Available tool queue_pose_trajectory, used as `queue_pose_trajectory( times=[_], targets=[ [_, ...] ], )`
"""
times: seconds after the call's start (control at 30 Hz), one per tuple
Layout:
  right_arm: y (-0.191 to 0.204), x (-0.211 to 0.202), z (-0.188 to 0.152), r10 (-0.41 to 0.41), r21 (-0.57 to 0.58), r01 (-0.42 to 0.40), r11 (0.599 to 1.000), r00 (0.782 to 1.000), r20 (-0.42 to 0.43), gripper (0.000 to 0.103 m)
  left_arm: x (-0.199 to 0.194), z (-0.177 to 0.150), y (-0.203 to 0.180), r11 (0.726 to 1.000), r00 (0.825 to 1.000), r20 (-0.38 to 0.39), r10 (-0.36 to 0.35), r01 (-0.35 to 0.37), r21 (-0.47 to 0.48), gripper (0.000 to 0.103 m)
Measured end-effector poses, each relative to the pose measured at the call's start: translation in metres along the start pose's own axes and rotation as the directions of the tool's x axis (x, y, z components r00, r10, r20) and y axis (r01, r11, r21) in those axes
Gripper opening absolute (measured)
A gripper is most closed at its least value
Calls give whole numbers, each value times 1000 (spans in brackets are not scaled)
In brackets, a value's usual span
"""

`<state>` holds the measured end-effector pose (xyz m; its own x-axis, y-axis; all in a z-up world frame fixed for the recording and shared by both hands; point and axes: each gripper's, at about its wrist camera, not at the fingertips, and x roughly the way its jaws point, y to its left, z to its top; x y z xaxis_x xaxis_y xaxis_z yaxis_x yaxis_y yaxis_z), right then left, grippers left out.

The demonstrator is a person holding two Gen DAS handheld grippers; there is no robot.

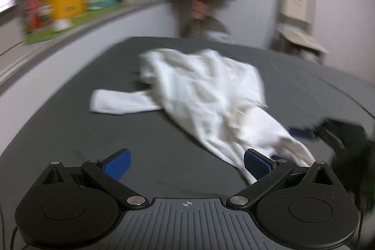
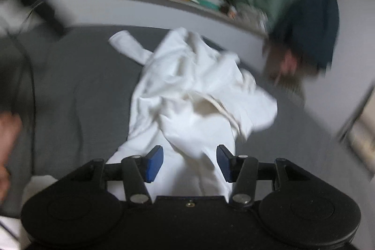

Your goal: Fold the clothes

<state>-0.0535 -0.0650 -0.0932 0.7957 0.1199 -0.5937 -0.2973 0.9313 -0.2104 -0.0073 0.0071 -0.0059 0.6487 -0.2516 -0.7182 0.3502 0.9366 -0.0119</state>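
thing: crumpled white cotton hooded top [image 2: 187, 95] lies unfolded on the flat grey bed sheet [image 1: 70, 128] | long way: points off from right claw [image 2: 189, 162] | right claw: wide apart, cloth between, nearer | left claw [image 1: 186, 164]: wide apart, holds nothing, top ahead-right

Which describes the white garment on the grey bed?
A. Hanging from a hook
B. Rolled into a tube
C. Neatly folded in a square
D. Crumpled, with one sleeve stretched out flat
D: the white garment lies bunched on the grey bed, one sleeve stretched out flat.

Dim, motion-blurred, fisheye-warped edges
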Motion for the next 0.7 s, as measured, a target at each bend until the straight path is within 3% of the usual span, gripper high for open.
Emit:
queue_pose_trajectory(
  times=[0.07,0.13,0.2,0.23,0.27,0.3,0.43,0.53,0.7],
  targets=[
    [-20,-6,-2,49,62,-48,997,999,-5,45,0,14,3,996,989,-118,-89,92,14,103],
    [-21,-3,-6,32,19,-32,999,999,6,44,6,23,2,992,972,-196,-126,130,5,103],
    [-20,3,-12,11,-22,-10,1000,1000,17,40,19,35,-6,995,962,-257,-94,102,20,103],
    [-20,7,-14,5,-25,-5,1000,1000,18,32,25,40,-12,996,965,-251,-74,84,26,103],
    [-21,8,-15,6,-14,-5,1000,1000,28,16,32,43,-16,997,972,-225,-63,70,24,103],
    [-24,5,-14,10,5,-10,1000,999,43,10,39,44,-20,998,978,-197,-66,69,9,103],
    [-33,-6,-10,24,79,-32,996,994,104,4,66,34,-24,982,979,-174,-109,79,-171,103],
    [-40,-14,-7,31,134,-52,990,988,151,4,84,25,-27,929,975,-130,-178,122,-350,103],
    [-46,-35,0,27,176,-64,982,979,204,4,104,22,-37,803,970,5,-242,203,-561,103]
  ],
)
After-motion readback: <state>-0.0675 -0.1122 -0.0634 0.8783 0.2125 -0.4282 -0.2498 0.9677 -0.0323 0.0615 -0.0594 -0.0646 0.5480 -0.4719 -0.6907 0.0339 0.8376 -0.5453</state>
